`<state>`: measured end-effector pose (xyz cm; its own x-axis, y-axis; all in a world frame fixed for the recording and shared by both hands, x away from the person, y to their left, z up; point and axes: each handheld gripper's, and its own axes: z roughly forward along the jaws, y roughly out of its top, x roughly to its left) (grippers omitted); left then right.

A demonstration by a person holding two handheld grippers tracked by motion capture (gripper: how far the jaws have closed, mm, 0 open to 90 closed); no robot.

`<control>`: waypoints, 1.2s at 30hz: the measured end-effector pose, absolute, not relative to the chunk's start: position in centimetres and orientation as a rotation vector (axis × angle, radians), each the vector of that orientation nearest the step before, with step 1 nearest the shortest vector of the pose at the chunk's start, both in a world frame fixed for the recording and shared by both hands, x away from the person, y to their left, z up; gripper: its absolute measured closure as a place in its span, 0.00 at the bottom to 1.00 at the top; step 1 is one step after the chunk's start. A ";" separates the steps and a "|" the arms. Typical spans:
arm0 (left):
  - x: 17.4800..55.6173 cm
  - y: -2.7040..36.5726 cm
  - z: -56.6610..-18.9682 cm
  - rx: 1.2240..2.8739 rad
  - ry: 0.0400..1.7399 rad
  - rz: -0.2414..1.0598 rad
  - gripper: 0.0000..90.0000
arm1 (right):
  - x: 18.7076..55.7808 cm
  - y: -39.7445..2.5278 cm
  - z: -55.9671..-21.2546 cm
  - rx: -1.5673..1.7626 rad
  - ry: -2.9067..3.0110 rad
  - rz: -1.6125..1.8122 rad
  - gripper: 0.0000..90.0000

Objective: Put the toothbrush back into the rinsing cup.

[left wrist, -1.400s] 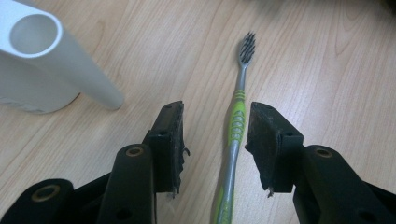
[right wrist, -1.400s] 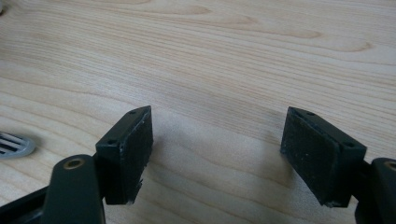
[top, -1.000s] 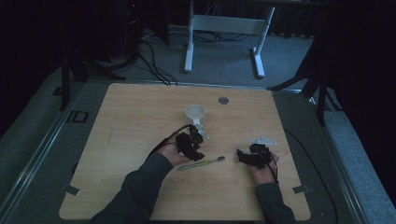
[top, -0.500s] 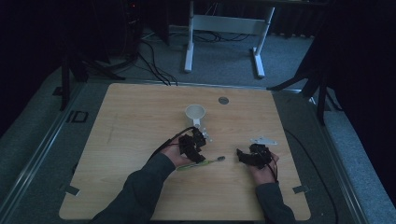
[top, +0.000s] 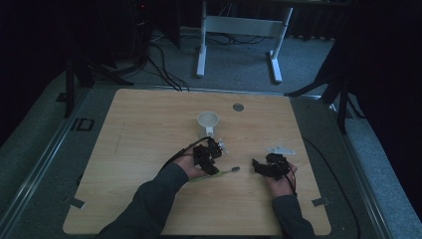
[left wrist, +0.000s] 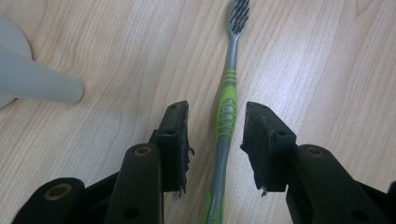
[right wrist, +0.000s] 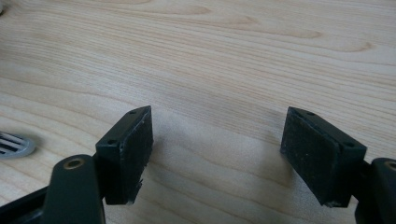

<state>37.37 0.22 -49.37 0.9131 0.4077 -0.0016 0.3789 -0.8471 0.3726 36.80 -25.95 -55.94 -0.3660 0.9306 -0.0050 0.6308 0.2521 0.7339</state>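
A green and grey toothbrush [top: 219,173] lies flat on the wooden table [top: 149,129], its bristle head toward the right. In the left gripper view the toothbrush [left wrist: 227,107] runs up between the jaws. My left gripper [left wrist: 215,128] is open and straddles the handle, with a small gap on each side. From above, the left gripper [top: 206,158] sits low over the handle's middle. A white mug [top: 207,122] stands just beyond it, and the mug [left wrist: 28,79] edges in at the left. My right gripper [top: 261,167] is open near the brush head, with only bare wood between its jaws [right wrist: 217,154].
A round grey cable grommet [top: 238,106] sits in the table's far edge. Cables trail from both grippers across the table. A white desk frame [top: 239,27] stands on the floor beyond the table. A grey ribbed oval [right wrist: 14,143], apparently the brush head, lies left of the right jaws.
My left gripper has shifted slightly to the right over the toothbrush handle. The toothbrush, the mug and the right gripper have stayed where they were.
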 end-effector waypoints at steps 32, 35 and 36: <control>37.6 -1.6 -50.6 2.848 0.530 0.070 0.73 | 36.8 -25.9 -55.9 1.416 2.091 0.908 0.27; 37.6 -1.8 -50.7 2.864 0.524 0.066 0.74 | 36.8 -25.9 -55.9 1.416 2.092 0.908 0.27; 37.7 -1.8 -50.8 2.869 0.520 0.064 0.74 | 36.8 -25.9 -55.9 1.416 2.091 0.908 0.27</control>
<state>37.67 -1.83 -50.82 0.9361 0.3516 0.0031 0.3417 -0.9119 0.2274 36.81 -25.93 -55.94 -0.3690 0.9294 -0.0054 0.6304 0.2545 0.7334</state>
